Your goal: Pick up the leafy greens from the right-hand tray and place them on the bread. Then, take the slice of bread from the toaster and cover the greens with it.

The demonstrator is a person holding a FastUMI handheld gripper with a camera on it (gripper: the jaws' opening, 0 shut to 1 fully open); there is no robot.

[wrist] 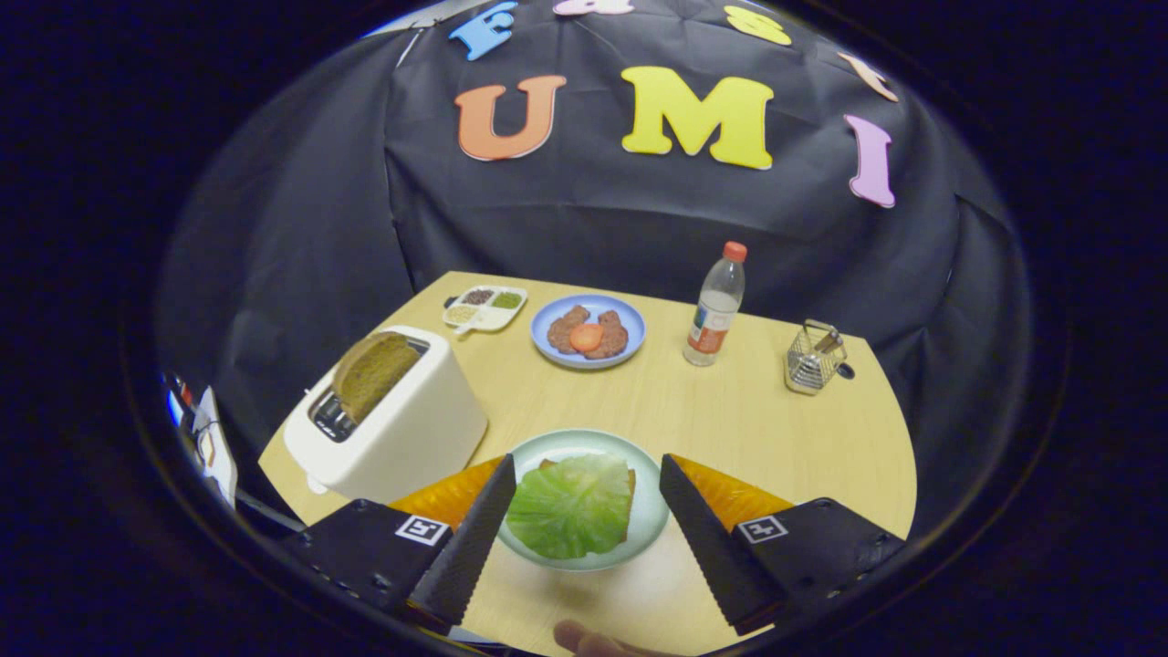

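Off to the left of the fingers stands the boxy white plastic toaster (388, 424), and the brown slice of bread (372, 370) pokes up out of its slot, leaning a little; its broad face seems to run along the slot, away from the camera, though the fisheye bend makes that hard to judge. The gripper (584, 474) hovers with its fingers spread wide and nothing between them. Framed in that gap, just ahead and below, the pale green round plate (650, 520) holds the crinkled light-green lettuce leaf (570, 506), which already lies over the lower slice of bread (630, 479), only an edge of it peeking out. So the next reach likely goes left and slightly forward, with the fingers turned to straddle the slice's thin sides.
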